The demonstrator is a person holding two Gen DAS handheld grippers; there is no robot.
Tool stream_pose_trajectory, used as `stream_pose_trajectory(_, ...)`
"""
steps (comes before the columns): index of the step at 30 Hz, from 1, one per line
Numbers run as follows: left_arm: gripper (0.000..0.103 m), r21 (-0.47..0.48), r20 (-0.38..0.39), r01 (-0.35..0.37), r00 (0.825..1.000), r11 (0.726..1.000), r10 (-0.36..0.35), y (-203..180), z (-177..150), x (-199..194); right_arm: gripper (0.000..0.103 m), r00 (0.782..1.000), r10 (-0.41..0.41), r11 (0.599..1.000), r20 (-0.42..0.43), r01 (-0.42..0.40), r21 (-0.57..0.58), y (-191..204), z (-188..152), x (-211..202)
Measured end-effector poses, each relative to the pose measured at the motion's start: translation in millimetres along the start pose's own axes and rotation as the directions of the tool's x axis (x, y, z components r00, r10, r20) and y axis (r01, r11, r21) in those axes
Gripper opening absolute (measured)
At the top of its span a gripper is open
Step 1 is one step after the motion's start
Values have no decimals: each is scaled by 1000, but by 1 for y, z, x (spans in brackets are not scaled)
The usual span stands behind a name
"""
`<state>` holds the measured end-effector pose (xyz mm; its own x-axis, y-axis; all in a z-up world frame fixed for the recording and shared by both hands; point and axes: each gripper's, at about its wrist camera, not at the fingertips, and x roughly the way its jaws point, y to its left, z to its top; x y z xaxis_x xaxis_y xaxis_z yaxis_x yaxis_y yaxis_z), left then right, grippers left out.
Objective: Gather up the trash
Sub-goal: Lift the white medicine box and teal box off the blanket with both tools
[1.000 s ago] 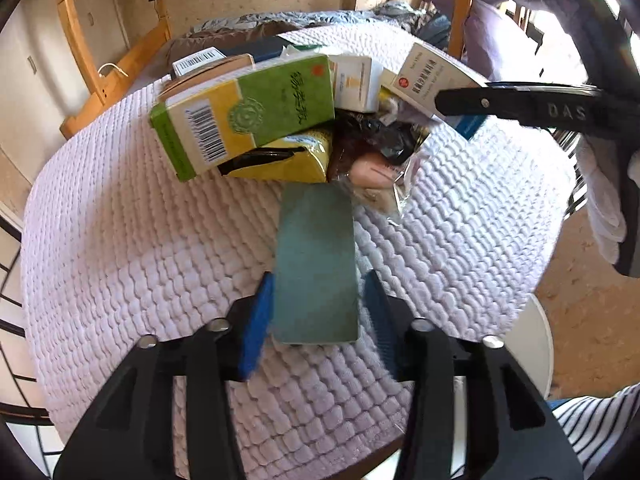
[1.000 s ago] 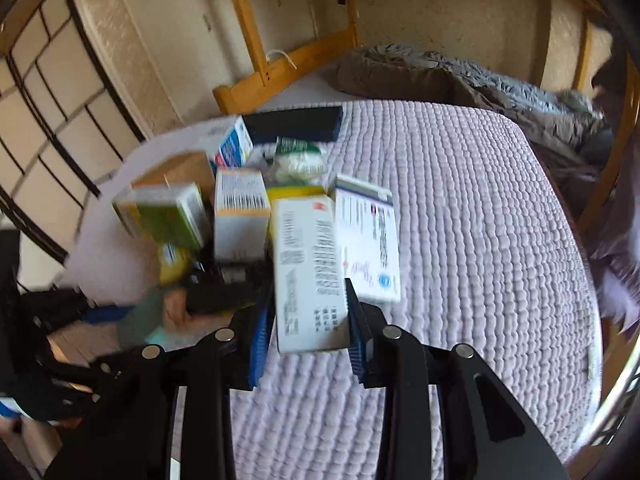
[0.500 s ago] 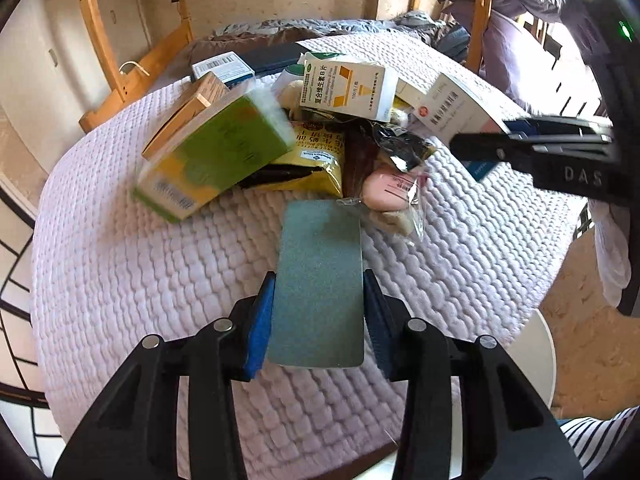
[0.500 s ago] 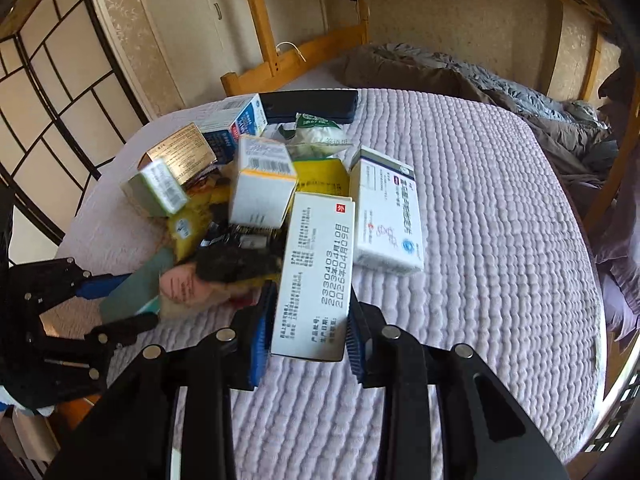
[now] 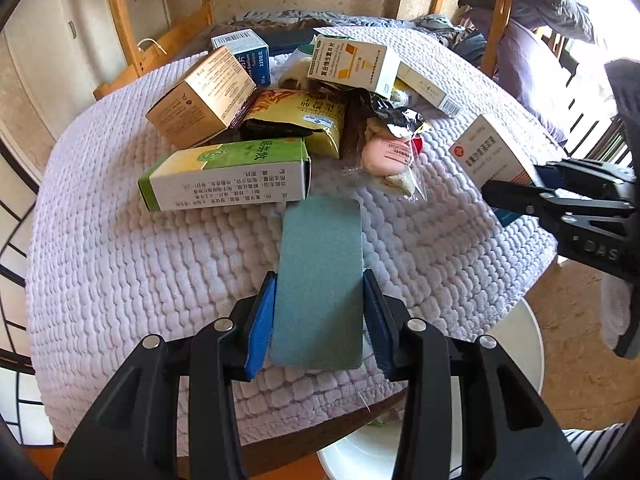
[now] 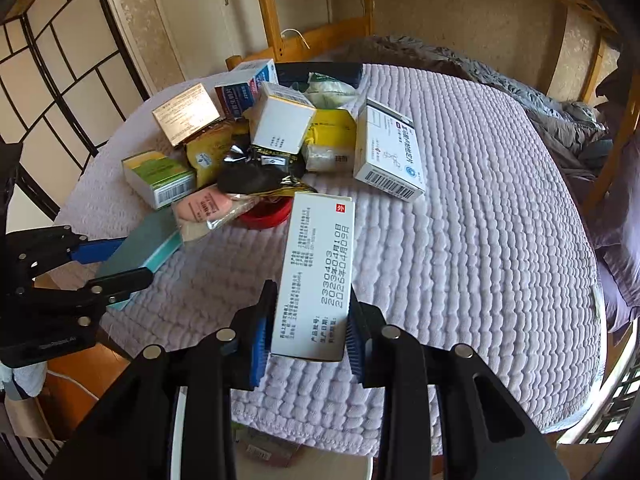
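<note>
My left gripper (image 5: 318, 312) is shut on a flat green sponge (image 5: 322, 272), held just above the quilted table near its front edge; the sponge also shows in the right wrist view (image 6: 138, 248). My right gripper (image 6: 308, 332) is shut on a white medicine box (image 6: 318, 276) with printed dates, held above the table; that box also shows at the right of the left wrist view (image 5: 490, 152). A pile of trash lies behind: a green box (image 5: 228, 172), a brown box (image 5: 202, 98), a yellow packet (image 5: 304, 118), a pink item in a clear wrapper (image 5: 386, 154).
A lilac quilted cloth (image 6: 480, 200) covers the round table. A white bin rim (image 5: 520, 344) sits below the table's front edge. A white-and-blue box (image 6: 388, 152) lies on the table. A wooden bed frame (image 6: 320, 36) and grey bedding (image 6: 560, 112) stand behind.
Both grippers have drawn back toward the table's front edge with their loads. The green box has toppled from the pile onto its side near the sponge.
</note>
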<state>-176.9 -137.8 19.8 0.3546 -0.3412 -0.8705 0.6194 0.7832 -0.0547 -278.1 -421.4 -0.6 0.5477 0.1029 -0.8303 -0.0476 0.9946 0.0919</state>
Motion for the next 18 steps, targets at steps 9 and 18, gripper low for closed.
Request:
stream_pose_trajectory(9, 43, -27, 23, 29, 999, 999, -28, -7, -11, -19, 32, 999, 33, 999, 0, -33, -17, 11, -29, -21)
stream_pose_trajectory(18, 43, -70, 36, 43, 999, 997, -41, -13, -26, -33, 32, 999, 50, 999, -10, -50, -16, 17, -50, -34)
